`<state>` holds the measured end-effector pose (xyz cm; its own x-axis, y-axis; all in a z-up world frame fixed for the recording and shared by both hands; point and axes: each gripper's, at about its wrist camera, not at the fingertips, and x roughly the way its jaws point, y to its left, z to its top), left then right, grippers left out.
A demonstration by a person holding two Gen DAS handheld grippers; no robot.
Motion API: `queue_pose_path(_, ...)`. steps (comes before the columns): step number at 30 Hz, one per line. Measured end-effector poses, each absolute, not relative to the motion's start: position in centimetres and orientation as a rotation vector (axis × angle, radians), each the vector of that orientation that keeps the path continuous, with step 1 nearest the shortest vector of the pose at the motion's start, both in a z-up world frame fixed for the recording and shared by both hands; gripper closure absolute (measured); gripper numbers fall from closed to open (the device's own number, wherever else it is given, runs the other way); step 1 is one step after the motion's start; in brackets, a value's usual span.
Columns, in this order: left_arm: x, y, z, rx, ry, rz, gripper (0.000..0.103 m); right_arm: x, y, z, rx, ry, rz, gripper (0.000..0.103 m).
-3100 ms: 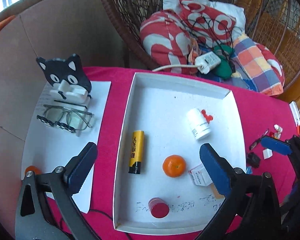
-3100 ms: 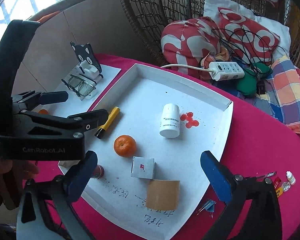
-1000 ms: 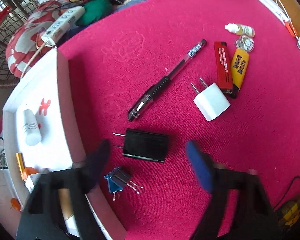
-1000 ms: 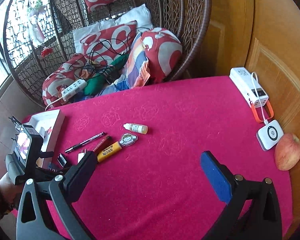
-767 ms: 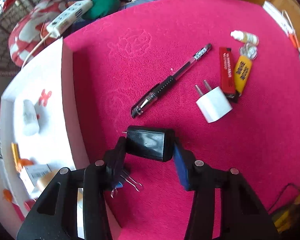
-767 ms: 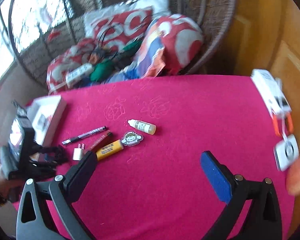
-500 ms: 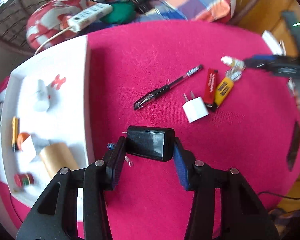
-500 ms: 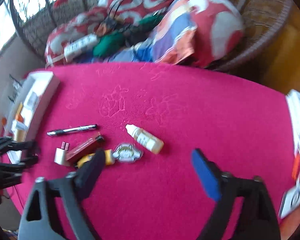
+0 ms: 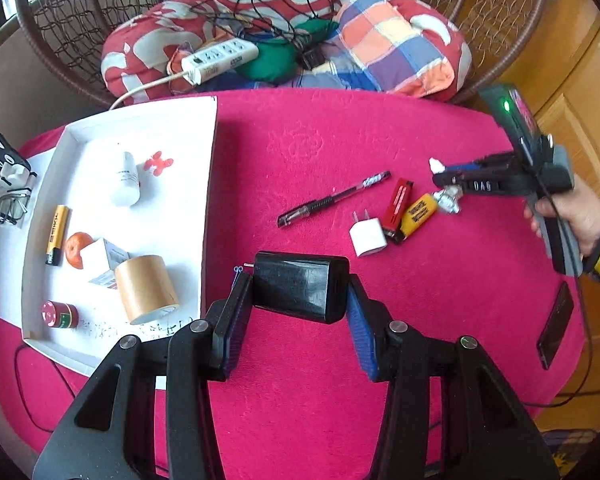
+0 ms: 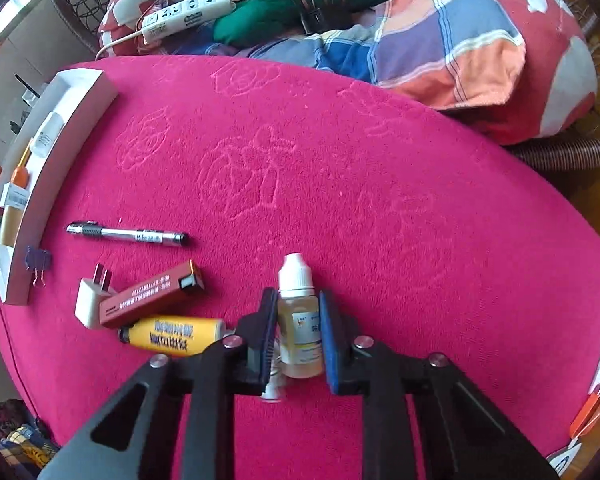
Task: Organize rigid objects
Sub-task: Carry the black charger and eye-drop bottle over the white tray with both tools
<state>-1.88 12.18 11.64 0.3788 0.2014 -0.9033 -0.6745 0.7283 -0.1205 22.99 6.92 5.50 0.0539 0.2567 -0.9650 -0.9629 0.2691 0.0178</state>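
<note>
A white tray point(image 9: 210, 184) sits at the left of the pink tablecloth point(image 9: 300, 128). The left gripper point(image 9: 300, 300) clamps a black charger point(image 9: 300, 290) above the cloth, just right of the tray — the right gripper point(image 10: 298, 332) pinches a small dropper bottle point(image 10: 300, 320) beside the yellow lighter point(image 10: 176, 334).

Right claw point(image 10: 298, 338) newly around dropper bottle point(image 10: 300, 320)

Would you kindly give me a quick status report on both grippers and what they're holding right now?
Left gripper shut on black charger, lifted beside white tray. Right gripper shut on dropper bottle. Pen and white plug loose on the cloth, nothing blocking.
</note>
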Motion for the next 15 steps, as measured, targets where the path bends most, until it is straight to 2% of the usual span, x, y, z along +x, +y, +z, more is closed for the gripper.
queue_pose_path(3, -2.0, 11.9, 13.3, -0.506, 0.993, 0.607, 0.058, 22.9, 5.5, 7.3, -0.720, 1.104, 1.129, 0.085)
queue_pose_path(6, -2.2, 11.6, 15.8, -0.481, 0.923, 0.619, 0.058, 22.2, 2.9, 11.7, -0.513, 1.073, 1.193, 0.085)
queue_pose_path(12, -3.2, 10.9, 21.4, -0.437, 0.775, 0.628, 0.058, 17.1, -2.2, 22.6, -0.226, 0.869, 1.362, 0.084)
queue_pose_path(15, -3.5, 10.4, 23.4, -0.406, 0.725, 0.622, 0.058, 14.8, -3.1, 26.2, -0.151, 0.770, 1.416, 0.084)
